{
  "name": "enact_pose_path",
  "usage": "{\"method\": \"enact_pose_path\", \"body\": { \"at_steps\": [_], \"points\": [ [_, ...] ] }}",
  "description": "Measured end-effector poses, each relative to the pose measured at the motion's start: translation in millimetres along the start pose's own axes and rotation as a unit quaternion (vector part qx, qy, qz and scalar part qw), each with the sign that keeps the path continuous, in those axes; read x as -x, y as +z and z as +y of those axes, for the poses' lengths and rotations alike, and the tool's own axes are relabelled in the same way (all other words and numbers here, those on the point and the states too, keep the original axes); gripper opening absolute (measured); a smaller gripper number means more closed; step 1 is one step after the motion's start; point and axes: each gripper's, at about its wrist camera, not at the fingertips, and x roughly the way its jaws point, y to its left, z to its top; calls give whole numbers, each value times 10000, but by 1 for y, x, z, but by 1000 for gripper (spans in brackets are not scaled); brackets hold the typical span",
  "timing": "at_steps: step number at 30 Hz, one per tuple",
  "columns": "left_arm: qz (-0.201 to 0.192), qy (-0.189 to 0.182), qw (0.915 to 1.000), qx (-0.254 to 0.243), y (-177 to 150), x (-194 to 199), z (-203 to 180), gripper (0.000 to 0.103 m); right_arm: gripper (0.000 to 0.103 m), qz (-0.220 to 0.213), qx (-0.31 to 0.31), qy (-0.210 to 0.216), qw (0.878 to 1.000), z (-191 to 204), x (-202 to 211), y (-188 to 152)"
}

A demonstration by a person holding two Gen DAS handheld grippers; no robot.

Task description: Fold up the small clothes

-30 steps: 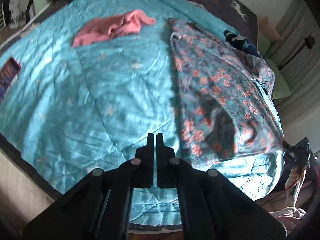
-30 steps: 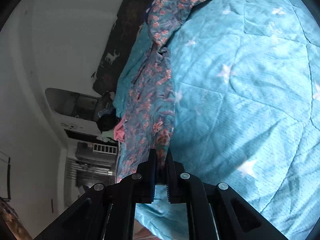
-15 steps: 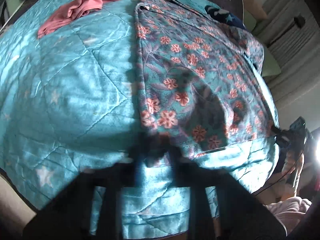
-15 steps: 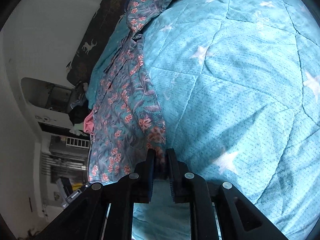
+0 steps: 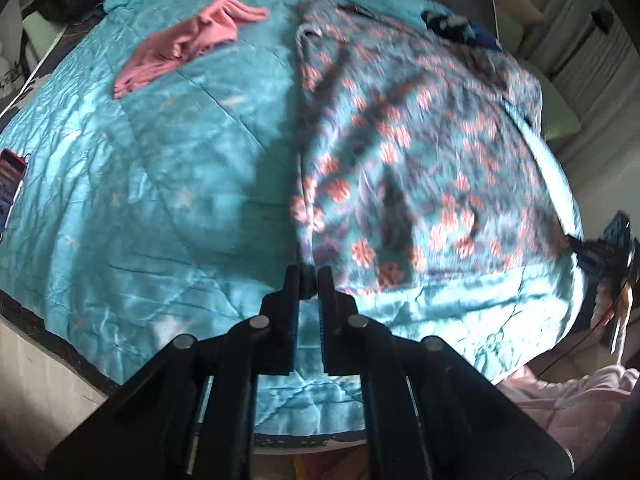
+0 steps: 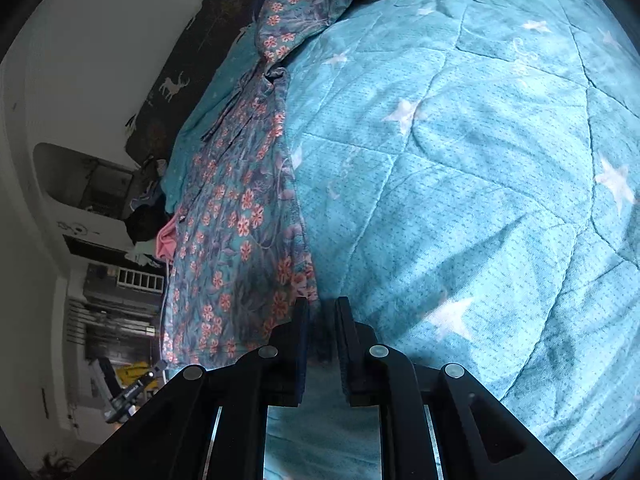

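A: The floral garment (image 5: 420, 152) lay spread flat on the bed (image 5: 168, 168), no fold made in it that I could see. Early in the job, I'd judge.

B: And the pink piece (image 5: 188, 44)?

A: Crumpled farther up the quilt, well apart from the floral one, untouched. So 2 items looked left to fold, plus something dark blue (image 5: 460, 26) by the far edge that was too blurred to name.

B: What about the left hand-held gripper (image 5: 308, 276)?

A: Nearly closed, its jaws had just been easing apart a little, and the garment's near left corner sat pinched in the narrow gap.

B: The right hand-held gripper (image 6: 321, 312)?

A: Also almost closed, a slim gap only. The hem corner on its side ran down into that gap; it seemed clamped on the cloth, though the fabric inside was shadowed.

B: So both near corners gripped?

A: That's how it read: 1 corner each, probably set to carry that edge over for the 1st fold.
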Motion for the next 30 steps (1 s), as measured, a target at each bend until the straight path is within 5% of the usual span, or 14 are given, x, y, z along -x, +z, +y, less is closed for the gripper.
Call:
{"method": "enact_pose_path", "body": {
  "at_steps": [3, 8, 12, 17, 25, 30],
  "points": [
    [-77, 252, 9997, 10, 6, 3, -2, 19, 15, -157, 107, -77, 9998, 7, 6, 8],
    [-759, 636, 9951, -33, 38, 31, -5, 35, 23, -625, 96, 108, 9979, 13, 15, 41],
    [-916, 235, 9949, -345, 74, 17, -40, 54, 34, -1074, -337, 499, 9924, 7, 13, 78],
    [-822, 207, 9932, -797, 122, -33, -99, 60, 54, -1636, -1348, 1453, 9664, -29, 9, 144],
    [-1232, 88, 9846, -1236, 173, -69, -168, 79, 59, -1844, -2433, 1644, 9380, -87, -17, 246],
    [-1005, 17, 9866, -1287, 194, -97, -192, 81, 63, -1967, -3379, 2283, 8916, -122, -49, 279]
  ]
}}
